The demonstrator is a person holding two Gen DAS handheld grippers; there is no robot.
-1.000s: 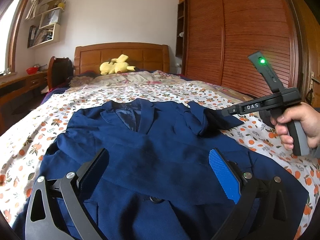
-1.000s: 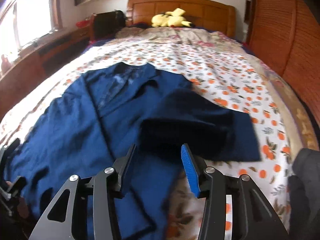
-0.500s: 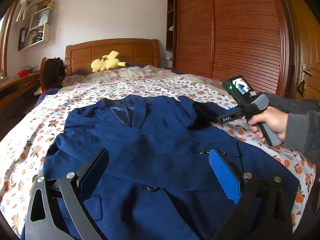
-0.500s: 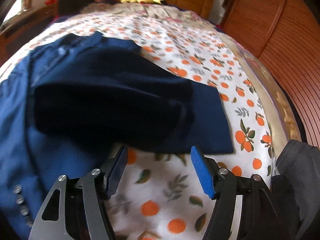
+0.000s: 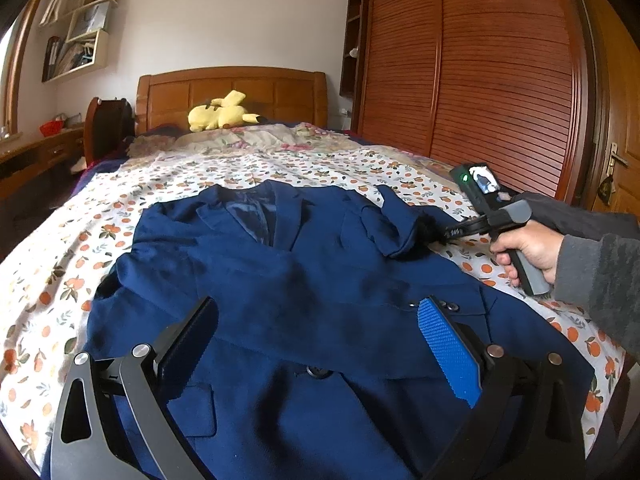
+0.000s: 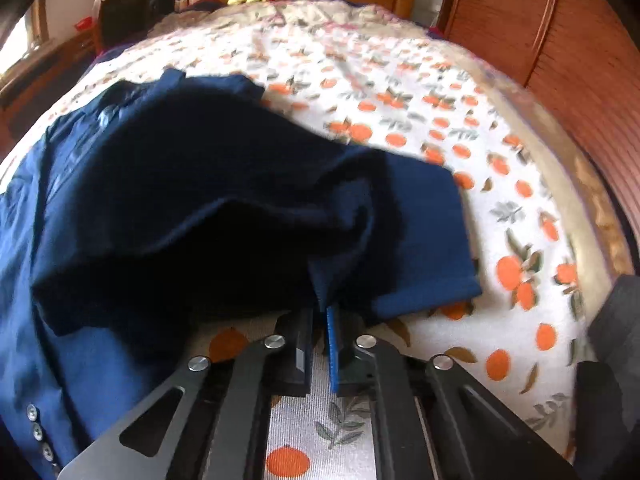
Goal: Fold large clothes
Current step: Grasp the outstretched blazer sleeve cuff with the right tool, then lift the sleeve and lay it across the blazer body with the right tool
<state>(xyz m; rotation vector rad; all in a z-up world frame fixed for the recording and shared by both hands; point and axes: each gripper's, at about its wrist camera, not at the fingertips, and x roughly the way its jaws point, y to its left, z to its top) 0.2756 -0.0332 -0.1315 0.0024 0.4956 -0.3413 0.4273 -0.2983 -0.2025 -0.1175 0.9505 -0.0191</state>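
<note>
Left wrist view: the left gripper (image 5: pixel 316 344) hovers low over the jacket's (image 5: pixel 280 280) hem end, angled gently downward, its fingers wide apart and holding nothing. The jacket lies front-up on the bed (image 5: pixel 180 172), its long axis running from the hem toward the collar and headboard (image 5: pixel 232 92). The right hand (image 5: pixel 528 248) reaches in beside the jacket's sleeve.

Right wrist view: the right gripper (image 6: pixel 320 320) tilts steeply down, its fingers clamped together on the sleeve (image 6: pixel 400 240) edge.
</note>
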